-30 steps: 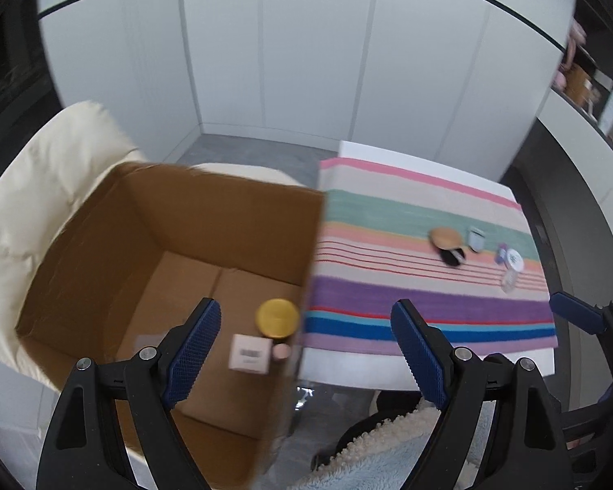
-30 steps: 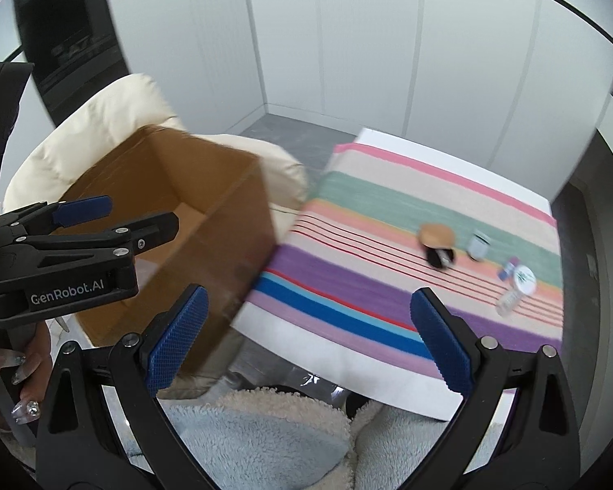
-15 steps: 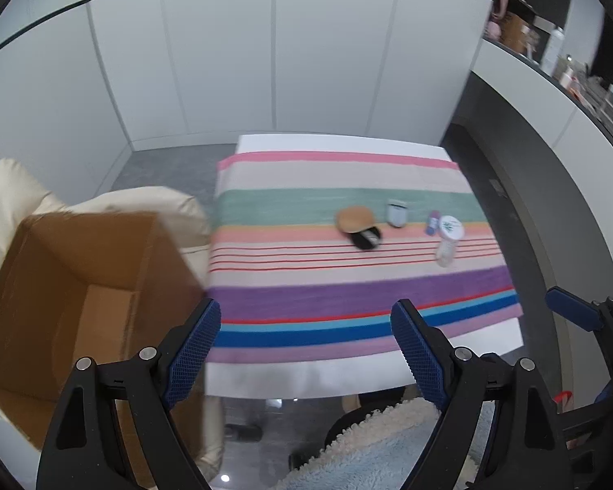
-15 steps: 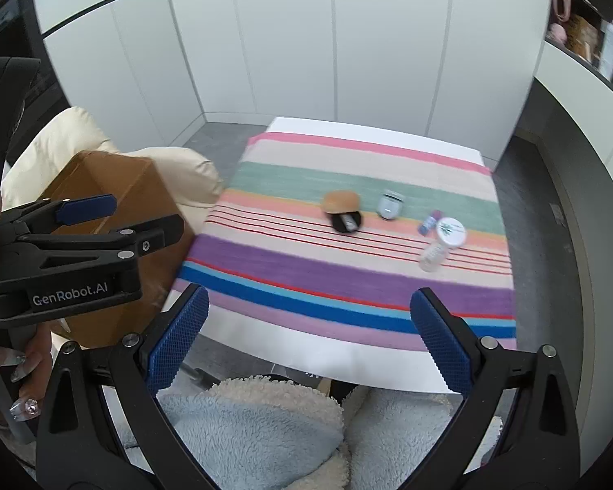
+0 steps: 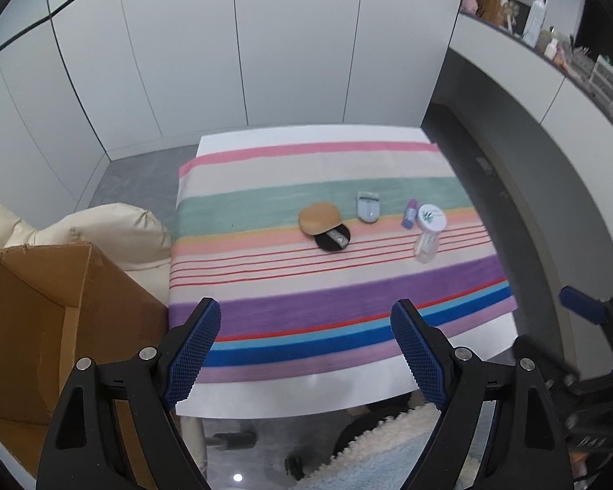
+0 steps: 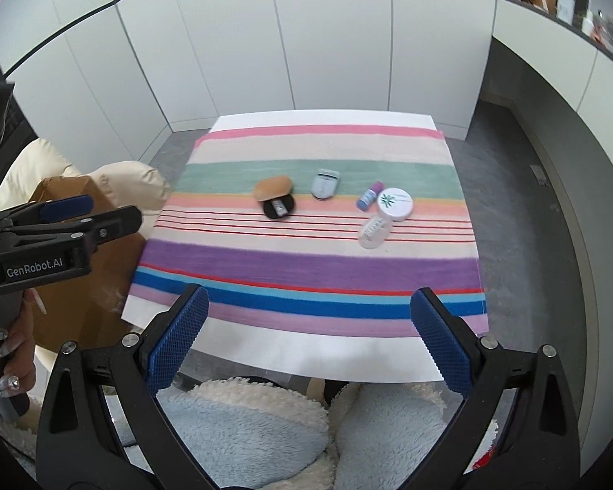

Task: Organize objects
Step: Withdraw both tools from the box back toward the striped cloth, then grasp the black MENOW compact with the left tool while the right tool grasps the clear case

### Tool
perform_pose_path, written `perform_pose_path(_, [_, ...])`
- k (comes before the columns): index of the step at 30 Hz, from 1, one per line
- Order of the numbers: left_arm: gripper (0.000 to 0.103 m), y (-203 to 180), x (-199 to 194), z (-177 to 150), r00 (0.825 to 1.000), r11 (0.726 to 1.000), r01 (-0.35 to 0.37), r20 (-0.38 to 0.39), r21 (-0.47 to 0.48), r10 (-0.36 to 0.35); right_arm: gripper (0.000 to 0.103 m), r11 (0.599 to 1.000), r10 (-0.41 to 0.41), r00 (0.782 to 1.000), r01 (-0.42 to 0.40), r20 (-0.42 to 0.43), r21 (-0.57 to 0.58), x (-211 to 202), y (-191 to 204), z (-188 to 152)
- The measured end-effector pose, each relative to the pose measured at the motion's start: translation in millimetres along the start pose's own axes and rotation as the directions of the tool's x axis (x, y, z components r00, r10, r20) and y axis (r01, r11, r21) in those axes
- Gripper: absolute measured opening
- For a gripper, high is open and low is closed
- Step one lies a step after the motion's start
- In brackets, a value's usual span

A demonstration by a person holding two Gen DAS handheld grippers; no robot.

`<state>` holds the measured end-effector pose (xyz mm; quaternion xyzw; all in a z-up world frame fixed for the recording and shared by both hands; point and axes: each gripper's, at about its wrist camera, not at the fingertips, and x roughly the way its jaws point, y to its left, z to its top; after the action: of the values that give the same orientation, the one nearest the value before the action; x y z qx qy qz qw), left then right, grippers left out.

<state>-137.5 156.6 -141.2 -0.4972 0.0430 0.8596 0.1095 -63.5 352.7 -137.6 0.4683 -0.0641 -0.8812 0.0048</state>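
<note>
Several small items lie in a row on the striped cloth (image 5: 306, 286) of a white table: a tan puff (image 5: 320, 217) resting on a black round compact (image 5: 334, 240), a pale blue-grey case (image 5: 368, 206), a small purple tube (image 5: 409, 213), a white round jar (image 5: 431, 217) and a clear bottle (image 5: 426, 247) lying flat. The right wrist view shows the same puff (image 6: 272, 187), case (image 6: 325, 183), jar (image 6: 395, 203) and bottle (image 6: 372, 232). My left gripper (image 5: 306, 351) and right gripper (image 6: 310, 339) both hang open and empty above the table's near edge.
An open cardboard box (image 5: 49, 318) sits on a cream cushioned seat (image 5: 114, 232) left of the table. A hand (image 6: 8, 351) holds the left gripper's handle. Fluffy blue-and-white slippers (image 6: 241, 424) show below the table edge. White cabinets stand behind; a shelf (image 5: 551, 41) with clutter runs at right.
Both views have swung from the box to the table. The box, once under the left gripper, now lies at the left edge, and the items sit nearer the centre. Jaws unchanged.
</note>
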Motion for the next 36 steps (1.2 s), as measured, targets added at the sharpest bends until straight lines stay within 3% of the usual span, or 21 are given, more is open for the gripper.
perform_pose_path(7, [0.086,-5,42,-2,0.993,1.000,0.000,-0.118,-0.001,0.000,0.101,0.999,0.016,0.999,-0.014,-0.051,0.046,40,-34,2])
perform_pose_path(16, [0.086,-10,106,6,0.980,1.000,-0.012,-0.199,-0.002,0.011,0.101,0.995,0.020,0.987,-0.004,-0.159,0.097,112,-70,4])
perform_pose_path(24, [0.086,-39,184,17,0.985,0.996,-0.034,-0.167,0.088,0.048,0.101,0.998,-0.002,0.988,0.011,-0.157,0.054,174,-97,11])
perform_pose_path(29, [0.086,-43,224,26,0.991,0.992,-0.072,-0.102,0.105,0.082,0.100,0.998,0.048,0.990,-0.052,-0.132,-0.024,214,-103,14])
perform_pose_path(36, [0.086,-38,252,39,0.997,0.999,-0.026,-0.072,0.046,0.029,0.100,0.994,0.049,0.995,-0.057,-0.089,-0.091,242,-101,18])
